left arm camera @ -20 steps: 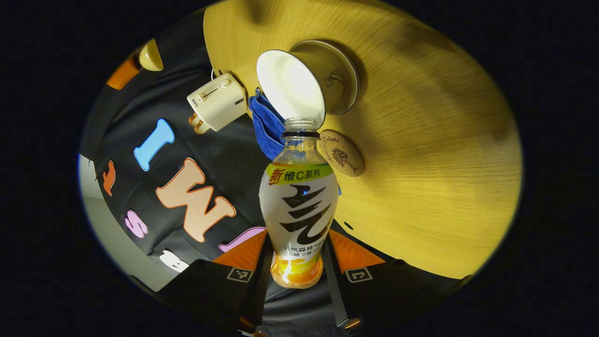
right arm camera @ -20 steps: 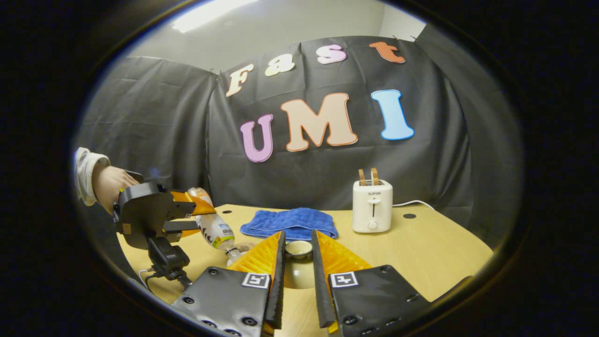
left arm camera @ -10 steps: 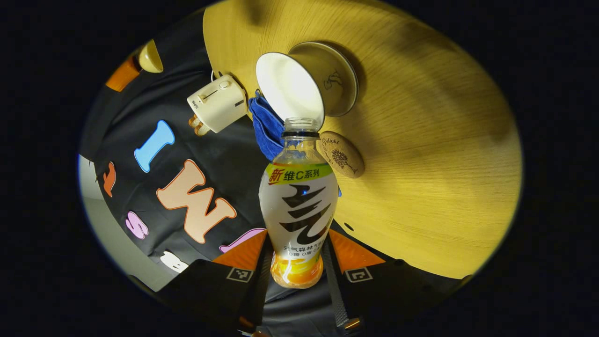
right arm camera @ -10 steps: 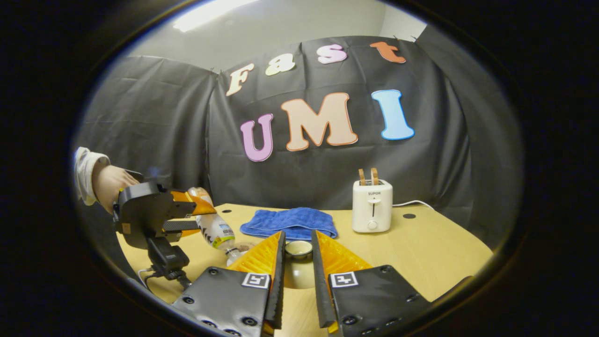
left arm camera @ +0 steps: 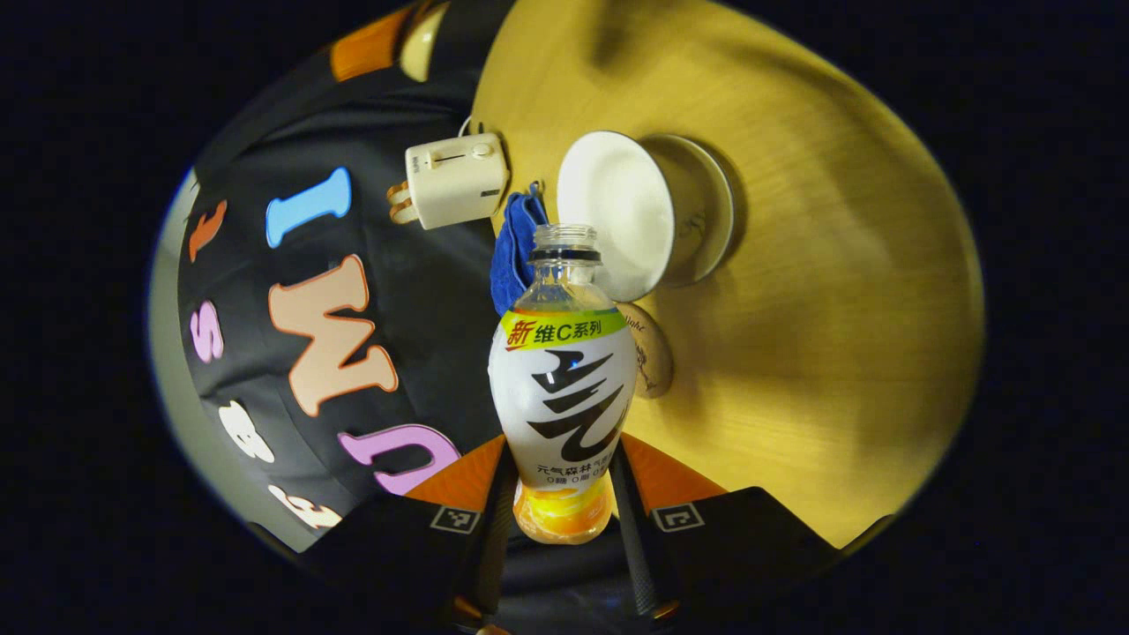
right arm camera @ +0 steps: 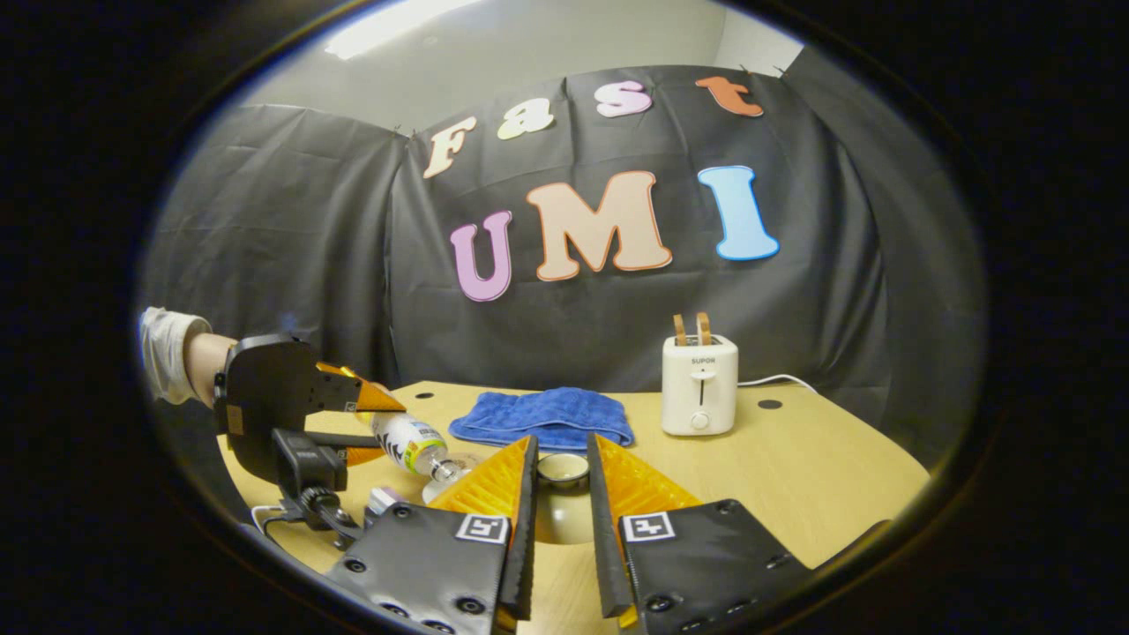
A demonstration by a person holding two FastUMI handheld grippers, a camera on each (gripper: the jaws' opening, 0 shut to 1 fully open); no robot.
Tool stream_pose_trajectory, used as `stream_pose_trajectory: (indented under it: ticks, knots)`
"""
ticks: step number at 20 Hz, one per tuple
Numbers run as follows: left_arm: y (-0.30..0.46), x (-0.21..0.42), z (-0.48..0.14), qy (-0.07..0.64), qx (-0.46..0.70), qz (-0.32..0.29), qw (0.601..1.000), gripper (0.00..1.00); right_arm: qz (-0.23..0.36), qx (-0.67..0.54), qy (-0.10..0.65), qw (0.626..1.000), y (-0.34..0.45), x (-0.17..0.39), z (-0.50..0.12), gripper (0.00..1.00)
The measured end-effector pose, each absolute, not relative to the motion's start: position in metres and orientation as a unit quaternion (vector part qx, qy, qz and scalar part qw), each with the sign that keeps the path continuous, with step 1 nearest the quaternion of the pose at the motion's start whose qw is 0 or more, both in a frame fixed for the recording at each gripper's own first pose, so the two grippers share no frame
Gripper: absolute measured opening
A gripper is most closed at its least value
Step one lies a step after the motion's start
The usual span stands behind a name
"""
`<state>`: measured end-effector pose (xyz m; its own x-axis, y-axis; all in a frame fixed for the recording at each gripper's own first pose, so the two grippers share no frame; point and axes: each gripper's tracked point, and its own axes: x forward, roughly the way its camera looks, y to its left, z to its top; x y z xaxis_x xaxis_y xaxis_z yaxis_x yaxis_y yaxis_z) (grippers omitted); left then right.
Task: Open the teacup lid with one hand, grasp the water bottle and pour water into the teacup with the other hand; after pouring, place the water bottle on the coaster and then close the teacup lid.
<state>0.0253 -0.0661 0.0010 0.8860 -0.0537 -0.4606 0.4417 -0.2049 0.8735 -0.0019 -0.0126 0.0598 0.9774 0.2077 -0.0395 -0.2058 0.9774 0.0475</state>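
The water bottle [left arm camera: 563, 388] is clear plastic with a white label banded in green at the shoulder, uncapped, with orange print at its base. It is tipped on its side, mouth toward the teacup [left arm camera: 653, 216], clamped between the left tongs [left arm camera: 557, 494]. The teacup is white inside, open, standing on the tabletop [left arm camera: 820, 353]. The round cork coaster [left arm camera: 651, 357] lies flat just beside the cup. The pale lid [right arm camera: 563, 472], knob up, sits pinched between the right tongs [right arm camera: 561, 481].

- Plenty of bare table [right arm camera: 794, 459] off to the right, nothing parked there.
- Toaster [right arm camera: 700, 385] and blue cloth [right arm camera: 542, 416] lined up along the back edge, blocking that side.
- Tilted bottle [right arm camera: 410, 444] crowding the left.
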Motion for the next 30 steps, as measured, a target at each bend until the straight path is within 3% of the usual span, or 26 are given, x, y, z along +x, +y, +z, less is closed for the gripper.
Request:
stream_pose_trajectory:
  ticks: [5, 14, 21, 30]
  knots:
    - [-0.083, 0.016, -0.009, 0.139, 0.601, -0.227, 0.754, 0.55, 0.101, 0.027, 0.027, 0.994, -0.015, 0.000, 0.057, 0.32]
    - [-0.109, 0.026, -0.006, 0.126, 0.337, -0.247, 0.900, 0.55, 0.111, 0.014, 0.035, 0.993, -0.001, -0.001, 0.049, 0.33]
    - [-0.122, 0.051, 0.014, 0.102, 0.150, -0.248, 0.952, 0.55, 0.117, 0.009, 0.038, 0.992, 0.004, -0.001, 0.046, 0.32]
    - [-0.120, 0.091, 0.012, 0.070, 0.031, -0.220, 0.972, 0.55, 0.112, 0.013, 0.043, 0.993, -0.002, 0.003, 0.043, 0.32]
